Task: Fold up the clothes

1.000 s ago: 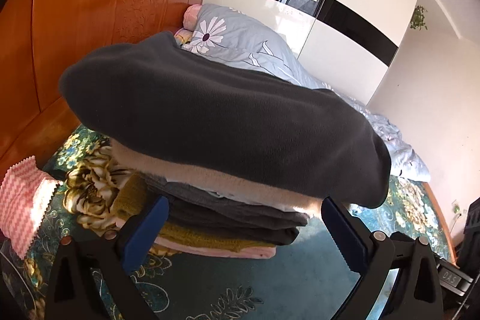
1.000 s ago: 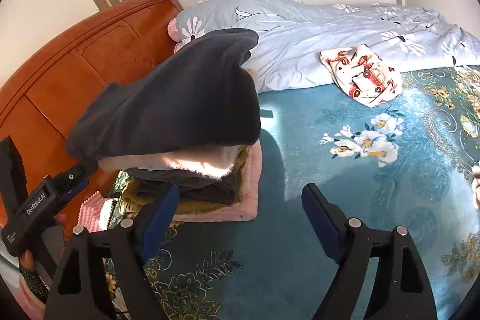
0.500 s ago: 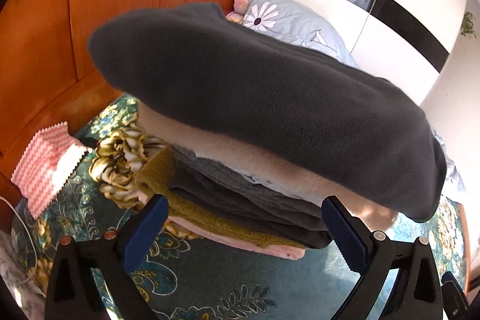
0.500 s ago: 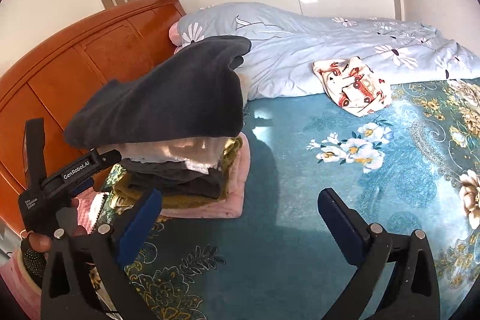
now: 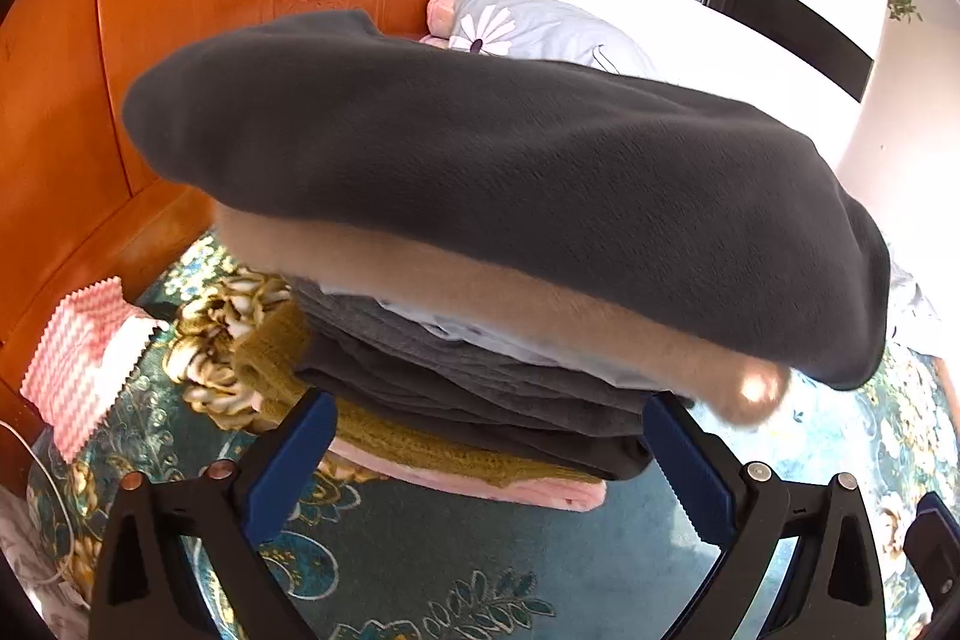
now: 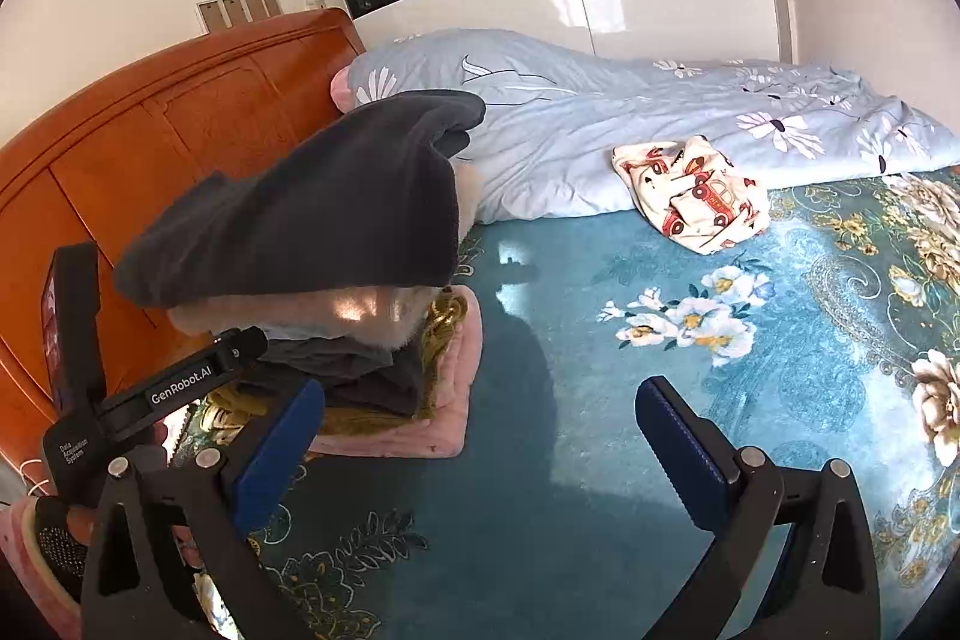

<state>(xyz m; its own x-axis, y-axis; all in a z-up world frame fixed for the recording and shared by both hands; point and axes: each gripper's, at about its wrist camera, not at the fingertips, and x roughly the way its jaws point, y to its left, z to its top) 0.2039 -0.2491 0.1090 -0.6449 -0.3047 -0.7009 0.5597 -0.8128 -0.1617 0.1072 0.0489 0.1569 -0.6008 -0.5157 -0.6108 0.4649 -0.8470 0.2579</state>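
Left wrist view — both tools, left tool (image 5: 480,451) and right tool (image 6: 480,436), spread wide, empty — stack of folded clothes (image 5: 492,244) just ahead.

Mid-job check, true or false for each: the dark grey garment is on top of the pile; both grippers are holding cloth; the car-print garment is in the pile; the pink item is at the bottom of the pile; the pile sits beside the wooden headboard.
1. The dark grey garment tops the pile. True.
2. Both grippers are holding cloth. False: the left gripper and right gripper are open, nothing between their fingers.
3. The car-print garment is in the pile. False: it lies apart, by the blue quilt.
4. The pink item is at the bottom of the pile. True.
5. The pile sits beside the wooden headboard. True.
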